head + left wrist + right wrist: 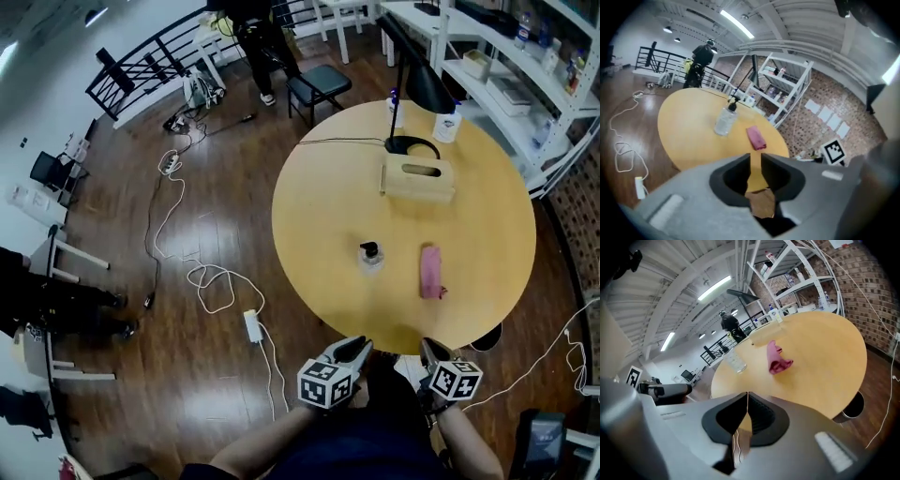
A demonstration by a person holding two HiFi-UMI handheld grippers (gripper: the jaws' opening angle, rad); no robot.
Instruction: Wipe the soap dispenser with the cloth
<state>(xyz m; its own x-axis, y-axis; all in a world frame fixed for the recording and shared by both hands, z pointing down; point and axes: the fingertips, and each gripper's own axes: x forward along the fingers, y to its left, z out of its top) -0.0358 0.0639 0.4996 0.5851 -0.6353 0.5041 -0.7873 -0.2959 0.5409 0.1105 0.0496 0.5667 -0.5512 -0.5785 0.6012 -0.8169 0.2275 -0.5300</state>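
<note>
The left gripper (354, 349) and right gripper (429, 349), jaws closed on nothing, hung short of the worktop (319, 206), the cloth (430, 271) lying lengthwise ahead of the right, dispenser (371, 255) to its left.

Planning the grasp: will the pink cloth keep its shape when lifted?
Probably floppy: the pink cloth lies bunched and creased. Likely light, so it should drape from a pinch. Unlikely to roll on the flat table.

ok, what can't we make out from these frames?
- soap dispenser: fill level, too small in head view, warped in both gripper views.
- cloth: underside, hidden against the table.
- shelf: labels too small; head view's right edge cuts it off.
- standing person: upper body cut by head view's top edge.
</note>
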